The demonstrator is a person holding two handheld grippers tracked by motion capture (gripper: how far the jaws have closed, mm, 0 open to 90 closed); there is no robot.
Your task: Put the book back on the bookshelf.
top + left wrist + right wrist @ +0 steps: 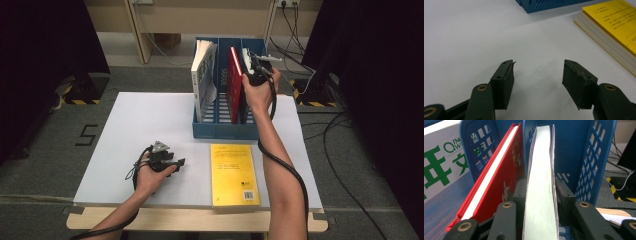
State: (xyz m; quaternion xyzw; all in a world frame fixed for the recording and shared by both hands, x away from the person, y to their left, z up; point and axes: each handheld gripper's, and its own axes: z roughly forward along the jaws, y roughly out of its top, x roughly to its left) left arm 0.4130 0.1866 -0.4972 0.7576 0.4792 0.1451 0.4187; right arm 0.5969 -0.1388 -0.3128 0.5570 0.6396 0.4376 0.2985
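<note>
A blue three-slot file rack [220, 131] stands at the back middle of the white table [135, 125]. My right gripper [254, 64] reaches down over its right-hand slot. Between its jaws stands a book with pale green page edges [541, 170], upright in that slot [579, 157], and both pads lie against its sides. A red book [499, 180] leans in the middle slot [233, 82]. A white book with green lettering [202, 75] fills the left slot. My left gripper [179, 163] rests low on the table, open, with nothing between its jaws [537, 72].
A yellow book [234, 174] lies flat at the table's front edge, just right of my left gripper and in front of the rack; its page edges face the left gripper [609, 45]. Cables and dark curtains surround the table on the floor.
</note>
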